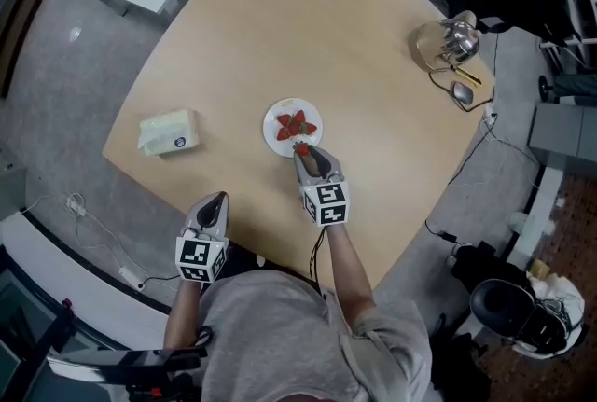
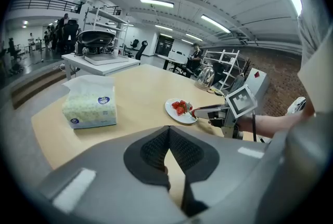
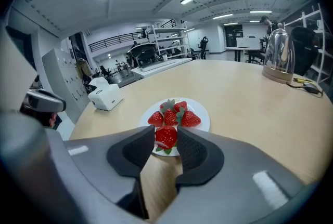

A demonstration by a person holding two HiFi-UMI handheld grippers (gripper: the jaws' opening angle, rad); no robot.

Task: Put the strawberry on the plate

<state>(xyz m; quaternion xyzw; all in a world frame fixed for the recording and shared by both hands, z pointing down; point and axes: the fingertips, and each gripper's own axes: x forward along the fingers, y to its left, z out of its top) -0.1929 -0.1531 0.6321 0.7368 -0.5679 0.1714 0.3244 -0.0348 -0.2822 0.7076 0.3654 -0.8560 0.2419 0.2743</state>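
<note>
A large light wooden table with a rounded edge fills the middle of the scene. On its left part lies a pale green soft-pack tissue box with a blue round mark. At the far right corner stands a shiny metal kettle on a clear round base, with a cable beside it.

The left gripper, grey with a marker cube at its back, is over the near left edge of the table, well apart from the plate. In the left gripper view its two dark pads meet at the tips, and there is nothing between them.

The right gripper, of the same kind, points away from the person to the near edge of a small white round plate, which stands near the middle of the table, to the right of the tissue box. In the right gripper view its jaws stand partly apart and press from both sides on one red strawberry with green leaves under it.

This strawberry is at the near rim of the plate, just beside a small heap of other red strawberries that lie on the middle of the plate. If it already rests on the plate, I cannot tell.
</note>
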